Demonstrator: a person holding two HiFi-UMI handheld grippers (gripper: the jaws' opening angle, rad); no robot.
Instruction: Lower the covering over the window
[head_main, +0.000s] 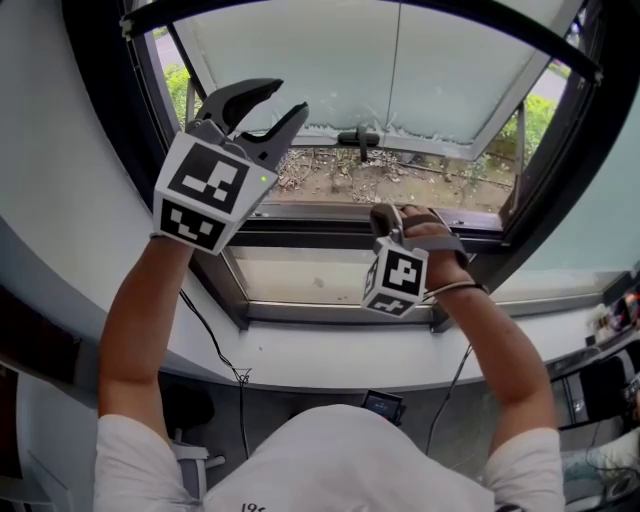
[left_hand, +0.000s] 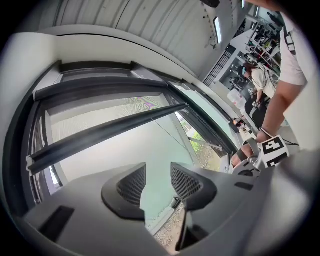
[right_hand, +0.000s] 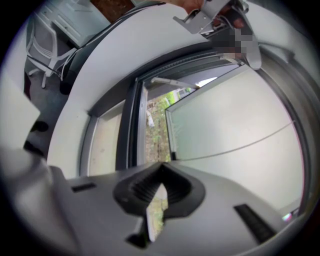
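White curved windowsill (head_main: 330, 365) runs just below the window frame (head_main: 340, 312). Beyond the frame, the outside surface (head_main: 440, 185) carries gravel (head_main: 330, 175) and dry litter.

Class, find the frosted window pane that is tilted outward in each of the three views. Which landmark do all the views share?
Head view: the frosted pane is at top centre.
Left gripper view: the frosted pane is in the centre, just below the slanting dark bar.
Right gripper view: the frosted pane fills the right half.
Shared landmark: the strip of leaf-strewn ground beside the pane's edge.
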